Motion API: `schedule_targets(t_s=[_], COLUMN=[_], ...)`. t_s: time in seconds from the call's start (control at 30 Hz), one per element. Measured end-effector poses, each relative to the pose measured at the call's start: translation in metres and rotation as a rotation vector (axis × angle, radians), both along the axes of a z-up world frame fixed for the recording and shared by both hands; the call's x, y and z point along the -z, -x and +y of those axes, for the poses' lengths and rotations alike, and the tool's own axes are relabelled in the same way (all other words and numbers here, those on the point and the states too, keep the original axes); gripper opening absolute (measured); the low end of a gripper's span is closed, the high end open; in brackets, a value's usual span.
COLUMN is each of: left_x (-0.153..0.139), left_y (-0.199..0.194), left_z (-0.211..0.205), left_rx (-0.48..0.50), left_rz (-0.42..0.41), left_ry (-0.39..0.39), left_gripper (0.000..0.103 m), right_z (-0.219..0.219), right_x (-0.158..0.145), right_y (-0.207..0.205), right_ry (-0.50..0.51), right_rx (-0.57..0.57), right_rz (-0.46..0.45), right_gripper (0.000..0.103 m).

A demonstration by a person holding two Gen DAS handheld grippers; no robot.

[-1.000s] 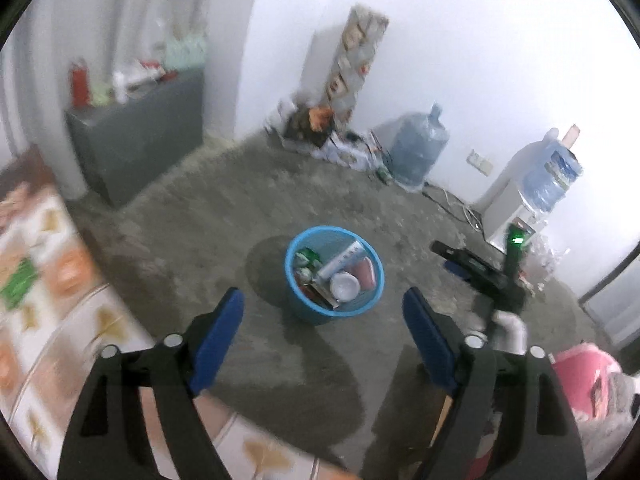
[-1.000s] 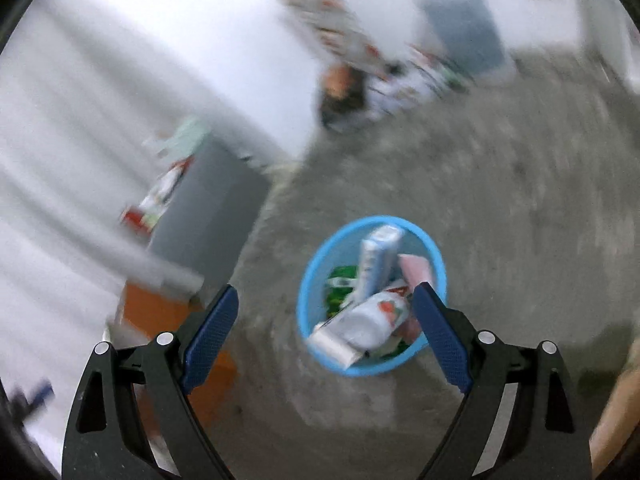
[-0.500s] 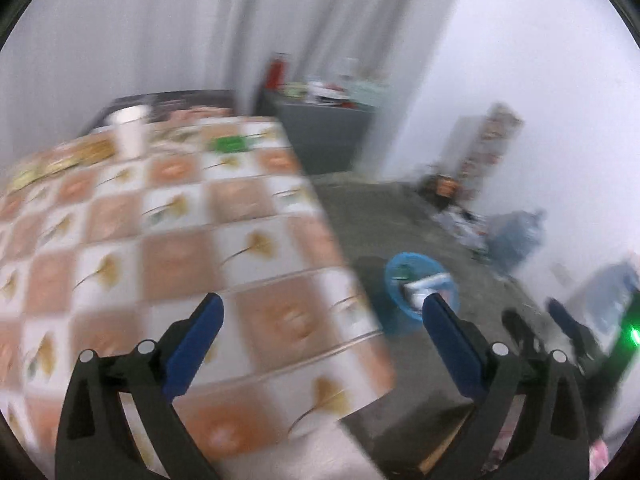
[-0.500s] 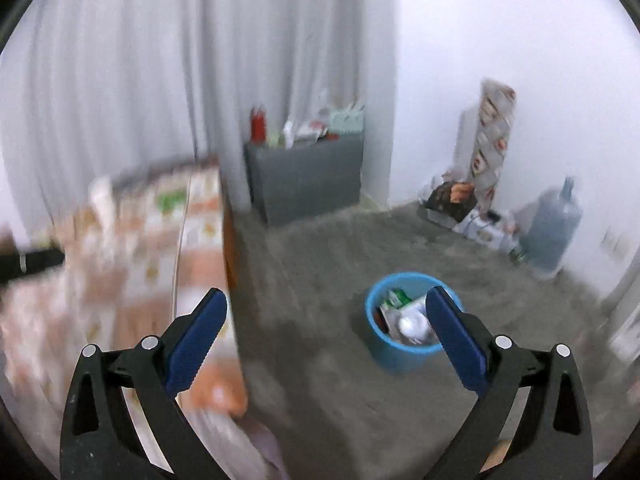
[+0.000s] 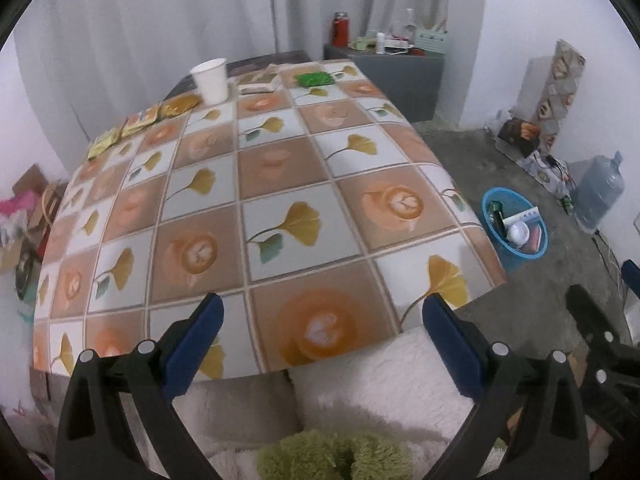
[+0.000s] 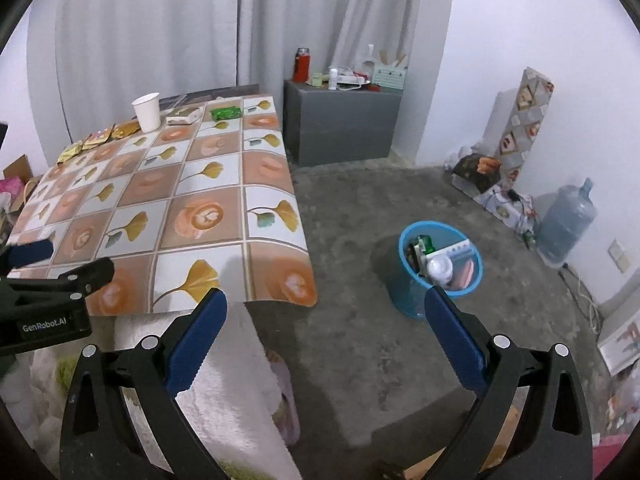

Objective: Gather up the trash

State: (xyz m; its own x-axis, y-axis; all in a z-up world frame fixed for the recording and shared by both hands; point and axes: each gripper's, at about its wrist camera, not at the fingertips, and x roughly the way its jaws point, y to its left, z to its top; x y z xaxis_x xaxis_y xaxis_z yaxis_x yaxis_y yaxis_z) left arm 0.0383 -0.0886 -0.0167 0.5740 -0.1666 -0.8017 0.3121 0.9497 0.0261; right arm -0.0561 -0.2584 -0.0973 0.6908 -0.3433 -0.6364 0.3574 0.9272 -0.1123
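From the left wrist, the left gripper point(image 5: 322, 322) hangs wide and empty over the near edge of the table point(image 5: 280, 184), facing the paper cup point(image 5: 211, 80) and wrappers point(image 5: 140, 122) at the far end, likely the next pickings.

From the right wrist, the right gripper point(image 6: 326, 320) gapes empty beside the table, toward the blue bin point(image 6: 438, 268), already holding rubbish on the floor.

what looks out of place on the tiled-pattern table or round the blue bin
Nothing is spilled or broken. Litter lies along the far edge of the table: a white paper cup, yellow foil wrappers, a green packet and a small white pack. The blue plastic bin stands upright on the floor, part full.
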Motion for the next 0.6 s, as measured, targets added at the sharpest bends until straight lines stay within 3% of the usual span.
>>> schedule_targets(t_s=[0.3, 0.6], left_x=[-0.012, -0.016], left_y=[0.001, -0.001], left_z=[0.021, 0.024], left_rx=[-0.083, -0.096], left_rz=[-0.061, -0.071], left_ry=[0.008, 0.011], left_gripper=[0.098, 0.097], right_z=[0.009, 0.008], right_x=[0.0, 0.0], right_y=[-0.001, 0.0], right_ry=[0.02, 0.018], right_rx=[-0.031, -0.028], right_rz=[0.014, 0.014], right_gripper=[0.095, 0.095])
